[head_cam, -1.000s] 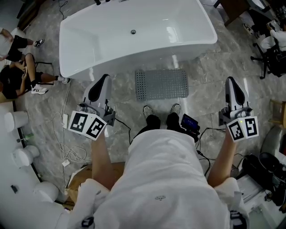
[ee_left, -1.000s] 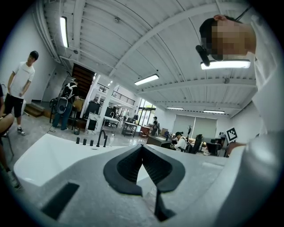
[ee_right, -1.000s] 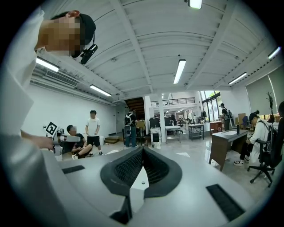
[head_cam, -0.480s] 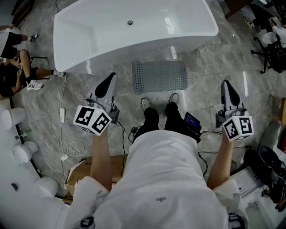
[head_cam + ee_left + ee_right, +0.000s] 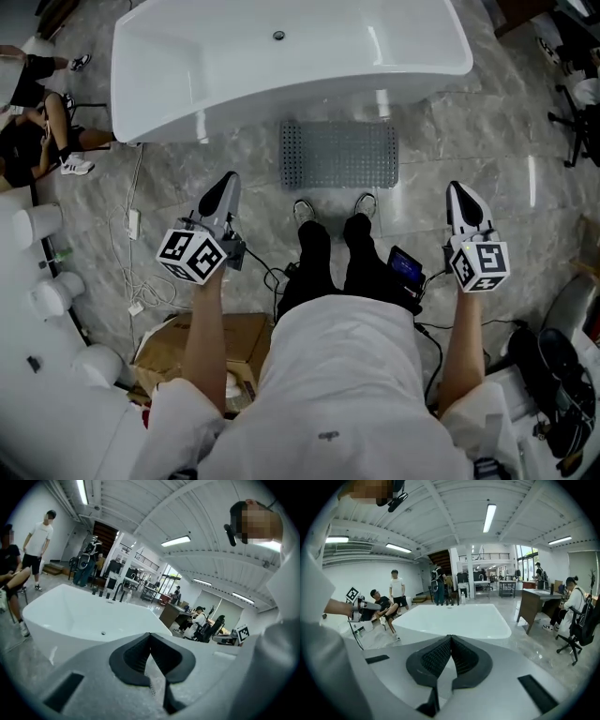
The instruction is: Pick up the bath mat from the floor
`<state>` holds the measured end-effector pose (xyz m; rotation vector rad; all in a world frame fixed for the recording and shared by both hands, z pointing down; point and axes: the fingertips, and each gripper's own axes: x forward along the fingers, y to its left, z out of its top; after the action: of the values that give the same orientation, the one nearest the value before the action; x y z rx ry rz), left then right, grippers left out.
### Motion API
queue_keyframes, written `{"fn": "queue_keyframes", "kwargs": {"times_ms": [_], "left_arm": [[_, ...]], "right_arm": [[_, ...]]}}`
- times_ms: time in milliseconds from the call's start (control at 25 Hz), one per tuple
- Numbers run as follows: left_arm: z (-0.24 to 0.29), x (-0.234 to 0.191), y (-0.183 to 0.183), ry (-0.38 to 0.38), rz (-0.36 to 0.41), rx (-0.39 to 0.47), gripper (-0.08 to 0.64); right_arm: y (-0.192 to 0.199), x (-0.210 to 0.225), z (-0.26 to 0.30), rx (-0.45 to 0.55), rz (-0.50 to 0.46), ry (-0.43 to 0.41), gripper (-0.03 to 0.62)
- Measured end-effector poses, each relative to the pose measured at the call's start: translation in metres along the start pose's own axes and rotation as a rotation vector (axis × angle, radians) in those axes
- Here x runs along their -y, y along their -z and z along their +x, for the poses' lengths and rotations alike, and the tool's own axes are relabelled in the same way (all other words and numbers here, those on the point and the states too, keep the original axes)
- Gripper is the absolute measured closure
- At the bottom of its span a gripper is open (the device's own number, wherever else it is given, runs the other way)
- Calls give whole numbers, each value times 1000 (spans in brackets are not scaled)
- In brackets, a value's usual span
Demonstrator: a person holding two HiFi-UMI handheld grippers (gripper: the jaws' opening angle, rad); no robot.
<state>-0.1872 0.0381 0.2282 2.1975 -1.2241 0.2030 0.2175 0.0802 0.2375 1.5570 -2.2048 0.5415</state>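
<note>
– Grey veined stone tiles (image 5: 487, 141) cover the floor, glossy, with pale joints. What lies on them?
– At centre top of the frame stands a white bathtub (image 5: 281, 56), smooth and shiny, with rounded corners. Just below it lies the bath mat (image 5: 339, 155), a flat grey rectangle with rounded corners, dotted all over with rows of small holes or studs.
– How do its edges sit?
– Its far long edge runs close to the tub's base. Its near edge lies just ahead of the person's shoes (image 5: 303, 208). All four sides show.
– And the tools?
– The left gripper (image 5: 228, 180) hangs lower left of the mat and the right gripper (image 5: 458, 190) lower right of it. Both are apart from it, over bare tile. In each gripper view the ribbed black pads (image 5: 136, 654) meet along a seam, closed on nothing.
– Is there room to move?
– Open tile lies on both sides of the mat. Cables (image 5: 141, 272) and a cardboard box (image 5: 173, 342) sit at lower left
</note>
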Motion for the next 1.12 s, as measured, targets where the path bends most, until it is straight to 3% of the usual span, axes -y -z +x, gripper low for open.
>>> {"fn": "queue_keyframes", "kwargs": {"times_ms": [120, 360, 720, 960, 1120], "left_arm": [[14, -4, 29, -38, -47, -42, 554], [43, -13, 89, -86, -54, -134, 554], [87, -72, 214, -169, -123, -295, 554], [123, -133, 281, -201, -182, -358, 554], [143, -174, 336, -209, -246, -401, 554]], "right_arm": [[35, 16, 18, -76, -8, -51, 589], [107, 40, 55, -214, -16, -116, 589], [224, 74, 114, -375, -39, -155, 589], [305, 93, 157, -466, -27, -116, 589], [356, 101, 188, -504, 44, -57, 589]]}}
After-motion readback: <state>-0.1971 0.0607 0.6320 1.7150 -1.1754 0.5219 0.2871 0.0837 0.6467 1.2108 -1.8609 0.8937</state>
